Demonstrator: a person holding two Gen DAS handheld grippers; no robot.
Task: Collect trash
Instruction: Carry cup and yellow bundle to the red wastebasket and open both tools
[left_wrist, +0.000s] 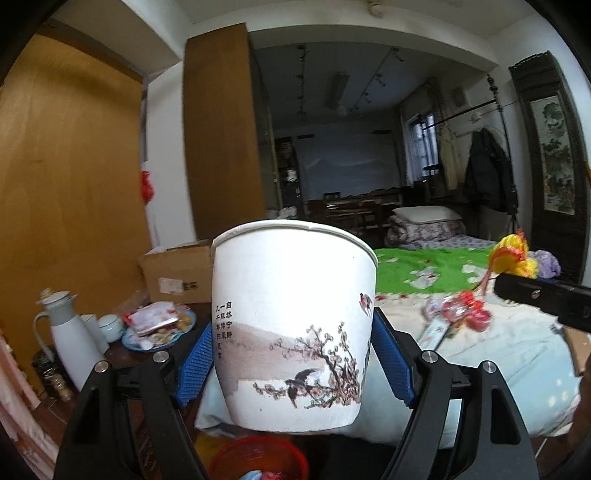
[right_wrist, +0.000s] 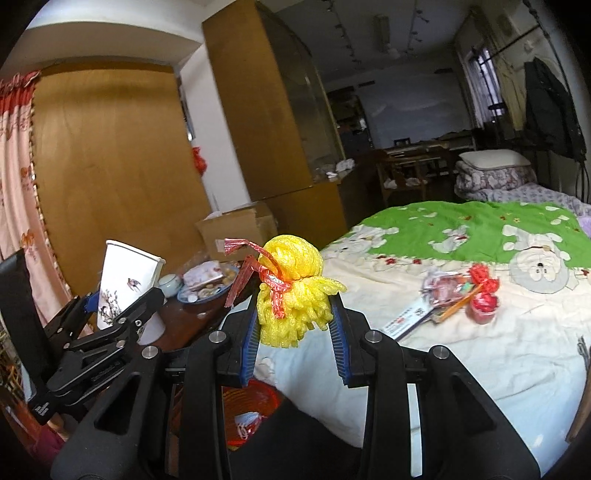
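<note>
The bed (right_wrist: 461, 332) carries scattered wrappers (right_wrist: 454, 291). An upright white paper cup (left_wrist: 291, 325), mouth up, is clamped between the left gripper's (left_wrist: 291, 354) widely spread fingers (left_wrist: 197, 358). The right gripper's (right_wrist: 295, 332) narrower fingers (right_wrist: 249, 339) pinch a yellow foam net (right_wrist: 295, 291), above a red basket (right_wrist: 251, 406) holding scraps.

There are two grippers: the left gripper (left_wrist: 291, 354) holds one paper cup (left_wrist: 293, 321), and the right gripper (right_wrist: 295, 332) holds one yellow foam net (right_wrist: 293, 291) tied with one red strip (right_wrist: 266, 277). Below them stands one red basket (right_wrist: 251, 406). On the side table (right_wrist: 184, 325) there are one cardboard box (left_wrist: 177, 273), one white thermos (left_wrist: 70, 339), one small lidded cup (left_wrist: 110, 326) and one plate (left_wrist: 159, 332). The bed (right_wrist: 480, 350) carries one loose pile of wrappers (right_wrist: 454, 295); their number cannot be counted.
</note>
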